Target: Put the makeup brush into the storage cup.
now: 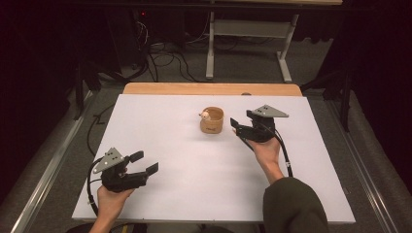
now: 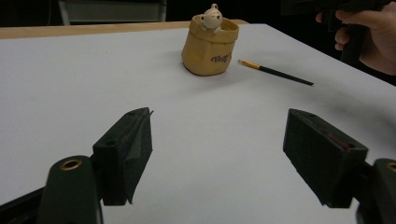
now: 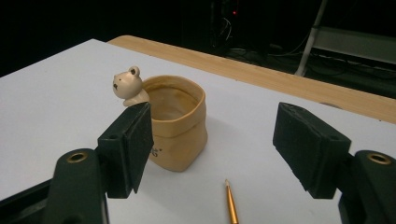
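the left gripper (image 1: pixel 144 162) sits nearest, well apart from the tan sack-shaped ceramic cup with a small bear on its rim (image 1: pixel 212 120), jaws spread wide, holding nothing. just beside that cup lies a thin black brush with a gold ferrule (image 2: pixel 275 72). the right gripper (image 3: pixel 215 149) hangs over it, released and empty; a careless dip could knock the cup or roll the brush.

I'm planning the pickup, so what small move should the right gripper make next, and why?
Probably lower the right gripper onto the brush: its jaws stand open and empty right above it, and the brush lies flat on the table beside the tan cup.
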`<state>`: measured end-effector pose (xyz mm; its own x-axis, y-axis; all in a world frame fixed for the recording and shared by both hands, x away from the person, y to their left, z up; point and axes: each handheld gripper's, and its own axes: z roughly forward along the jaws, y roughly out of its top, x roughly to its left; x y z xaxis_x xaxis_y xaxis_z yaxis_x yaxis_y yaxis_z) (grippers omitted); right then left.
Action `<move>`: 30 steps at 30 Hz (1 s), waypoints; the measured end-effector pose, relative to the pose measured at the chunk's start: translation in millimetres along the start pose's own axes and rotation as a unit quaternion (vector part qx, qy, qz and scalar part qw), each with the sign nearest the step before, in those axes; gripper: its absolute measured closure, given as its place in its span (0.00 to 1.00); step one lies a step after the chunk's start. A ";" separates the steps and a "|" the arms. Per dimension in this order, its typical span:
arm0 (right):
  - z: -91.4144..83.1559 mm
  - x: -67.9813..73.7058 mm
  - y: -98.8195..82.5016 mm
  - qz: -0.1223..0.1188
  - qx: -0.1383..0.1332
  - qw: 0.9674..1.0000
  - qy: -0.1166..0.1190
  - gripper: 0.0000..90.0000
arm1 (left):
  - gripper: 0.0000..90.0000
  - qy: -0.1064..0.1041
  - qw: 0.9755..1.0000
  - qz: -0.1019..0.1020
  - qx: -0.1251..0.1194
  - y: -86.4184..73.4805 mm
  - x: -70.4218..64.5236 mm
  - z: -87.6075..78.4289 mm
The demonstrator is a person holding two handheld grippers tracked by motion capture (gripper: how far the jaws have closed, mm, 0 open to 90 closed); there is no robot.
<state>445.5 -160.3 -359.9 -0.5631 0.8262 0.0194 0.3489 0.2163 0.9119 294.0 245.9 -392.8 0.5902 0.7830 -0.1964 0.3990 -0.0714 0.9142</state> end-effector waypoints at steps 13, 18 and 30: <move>2.0 -6.3 -1.7 0.014 0.022 1.000 -0.001 0.34 | 0.27 -0.001 1.000 -0.001 0.002 -0.2 0.1 1.1; 1.2 -10.4 -1.3 0.023 0.052 0.998 -0.008 0.34 | 0.27 -0.001 1.000 -0.002 0.001 0.4 -0.4 1.6; 0.5 -17.9 9.9 0.035 0.141 0.989 -0.009 0.38 | 0.27 -0.001 1.000 -0.002 0.000 0.3 -0.4 1.4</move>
<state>459.4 -172.7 -351.4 -0.5177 0.8528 0.0682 0.5831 0.2934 0.7575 294.8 244.7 -392.9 0.5900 0.7823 -0.1998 0.4010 -0.0691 0.9135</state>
